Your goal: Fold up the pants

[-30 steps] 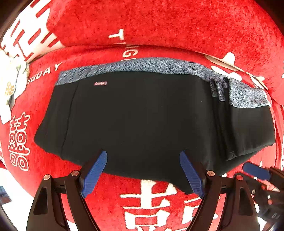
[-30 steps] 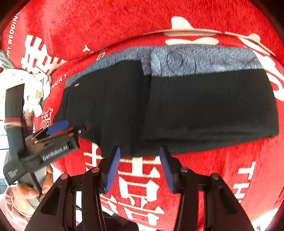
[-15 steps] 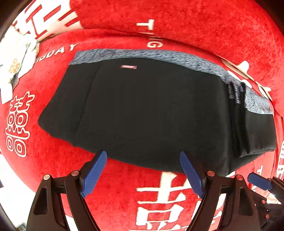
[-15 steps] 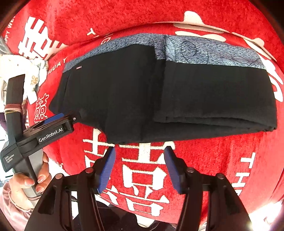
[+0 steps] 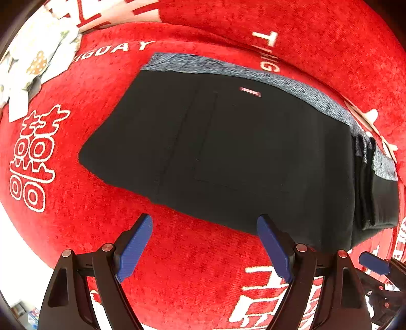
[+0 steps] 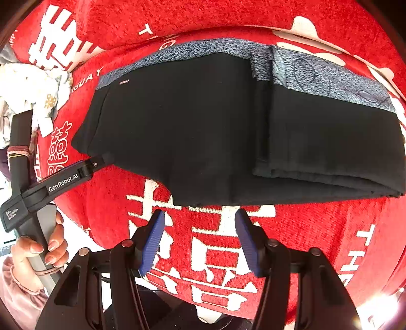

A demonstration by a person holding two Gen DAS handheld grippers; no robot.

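Observation:
Black pants (image 5: 241, 157) with a grey-blue waistband (image 5: 291, 83) lie folded flat on the red cover (image 5: 198, 259). Their right part is folded over in layers (image 6: 330, 144). My left gripper (image 5: 206, 243) is open and empty, just short of the pants' near edge. My right gripper (image 6: 200, 236) is open and empty, just short of the near edge (image 6: 203, 203) in the right wrist view. The left gripper's body (image 6: 63, 182) shows at the left there, its tip at the pants' left corner.
The red cover has white characters (image 6: 210, 259) and a raised red back cushion (image 5: 279, 22) behind the pants. A white patterned cloth (image 5: 38, 58) lies at the far left. A hand (image 6: 38, 248) holds the left gripper's handle.
Both grippers have drawn back from the pants' near edge, and both stay open. The left wrist view has swung left, so the pants sit further right in it.

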